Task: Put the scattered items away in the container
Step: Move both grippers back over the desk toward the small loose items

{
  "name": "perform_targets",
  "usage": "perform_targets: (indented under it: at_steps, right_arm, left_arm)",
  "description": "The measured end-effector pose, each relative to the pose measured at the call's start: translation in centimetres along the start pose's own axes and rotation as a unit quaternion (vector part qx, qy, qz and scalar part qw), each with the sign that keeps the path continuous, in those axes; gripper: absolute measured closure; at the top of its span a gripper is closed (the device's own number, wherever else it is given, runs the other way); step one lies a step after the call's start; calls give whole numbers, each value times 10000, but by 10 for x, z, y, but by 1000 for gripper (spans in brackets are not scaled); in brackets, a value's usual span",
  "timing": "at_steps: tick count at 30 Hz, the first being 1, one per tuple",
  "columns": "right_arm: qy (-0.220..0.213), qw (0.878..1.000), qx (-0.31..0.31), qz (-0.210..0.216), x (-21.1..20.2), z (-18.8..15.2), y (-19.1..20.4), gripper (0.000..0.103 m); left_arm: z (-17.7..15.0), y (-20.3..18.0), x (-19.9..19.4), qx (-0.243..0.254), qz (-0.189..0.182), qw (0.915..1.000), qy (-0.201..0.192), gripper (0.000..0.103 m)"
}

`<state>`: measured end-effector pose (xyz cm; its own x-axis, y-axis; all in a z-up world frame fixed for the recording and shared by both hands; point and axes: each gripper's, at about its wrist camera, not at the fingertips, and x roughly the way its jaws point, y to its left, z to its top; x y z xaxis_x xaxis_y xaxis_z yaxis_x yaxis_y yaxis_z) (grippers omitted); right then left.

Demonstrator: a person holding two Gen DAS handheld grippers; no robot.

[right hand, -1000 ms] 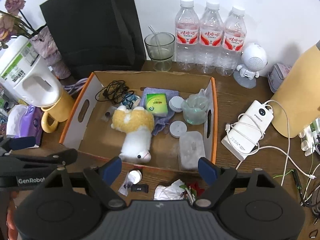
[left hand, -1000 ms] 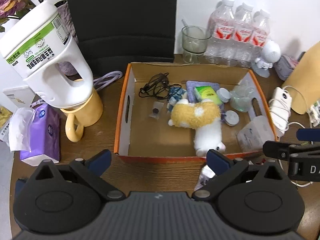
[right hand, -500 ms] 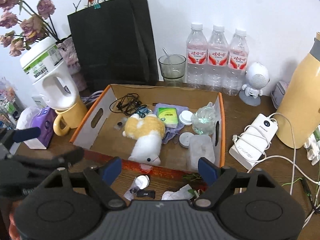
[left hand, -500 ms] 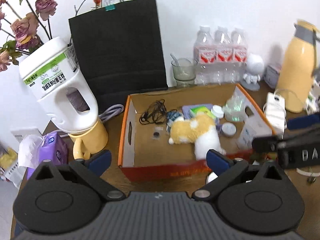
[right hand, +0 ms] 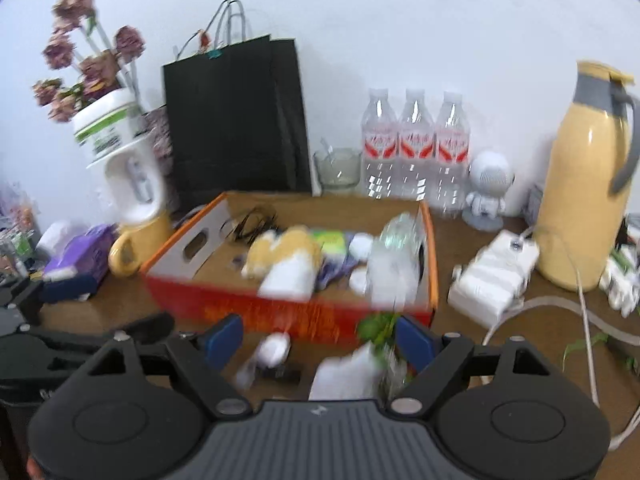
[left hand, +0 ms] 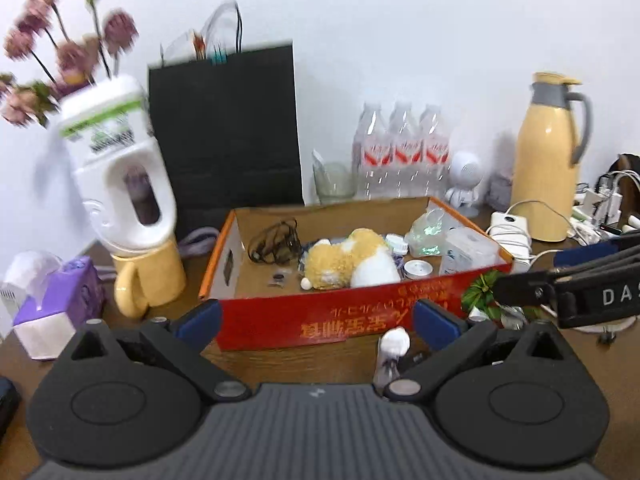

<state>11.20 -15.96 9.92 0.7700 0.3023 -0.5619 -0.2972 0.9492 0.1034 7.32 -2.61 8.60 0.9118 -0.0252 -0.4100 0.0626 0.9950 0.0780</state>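
Observation:
An orange-red cardboard box (left hand: 340,316) (right hand: 288,316) stands mid-table and holds a yellow-and-white plush toy (left hand: 348,260), earphones, small tins and plastic pieces. Loose items lie on the table in front of it. These are a small white round piece (left hand: 394,340) (right hand: 274,350), a small black piece (right hand: 284,374), crumpled white paper (right hand: 348,372) and a green leafy sprig (left hand: 482,292) (right hand: 378,328). My left gripper (left hand: 316,322) is open and low before the box's front wall. My right gripper (right hand: 320,340) is open over the loose items, holding nothing.
A white jug on a yellow mug (left hand: 148,276) and a purple tissue pack (left hand: 60,304) stand left. A black bag (left hand: 224,128), water bottles (left hand: 400,148), a glass, a small white robot figure, a yellow thermos (left hand: 548,160), a power bank and cables stand behind and right.
Both grippers have sunk toward the table and tipped up from looking down into the box to a flatter side view. The box front now fills the middle. Jaws stayed open.

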Motion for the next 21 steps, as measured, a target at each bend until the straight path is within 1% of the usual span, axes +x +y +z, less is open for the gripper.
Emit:
perform_targets:
  at_steps: [2, 5, 7, 11, 13, 14, 16, 18, 19, 20, 21]
  right_arm:
    - [-31, 10000, -46, 67, -14, -27, 4, 20]
    - [-61, 9999, -159, -27, -35, -64, 14, 20]
    - [-72, 9998, -162, -45, -51, -85, 19, 20]
    - [-26, 9997, -87, 248, -75, -118, 23, 20]
    - [56, 9995, -61, 317, -75, -125, 23, 20]
    - [82, 9994, -46, 345, -71, -126, 24, 22]
    - [148, 9991, 23, 388, -60, -125, 23, 25]
    - [251, 9990, 33, 370, -46, -120, 23, 37]
    - [278, 9989, 21, 378, -39, -117, 23, 39]
    - [293, 9988, 9, 395, -32, -113, 22, 44]
    - [288, 9987, 5, 417, -25, -108, 22, 48]
  left_arm:
    - [-22, -3, -20, 86, -5, 9999, -114, 0]
    - [-50, -1, -50, -87, -56, 9997, -200, 0]
    - [-63, 4, -65, -218, -102, 9996, -142, 0]
    - [-86, 13, -84, -472, -241, 9986, -81, 0]
    - [-89, 17, -82, -441, -353, 9984, 46, 0]
    - [-89, 18, -80, -417, -390, 9983, 67, 0]
    - [-88, 19, -74, -447, -325, 9985, 63, 0]
    - [-85, 21, -64, -453, -244, 9986, 136, 0]
    - [-83, 21, -57, -430, -208, 9986, 240, 0]
    - [-80, 22, -49, -426, -198, 9982, 363, 0]
    - [-77, 24, -41, -441, -243, 9975, 488, 0]
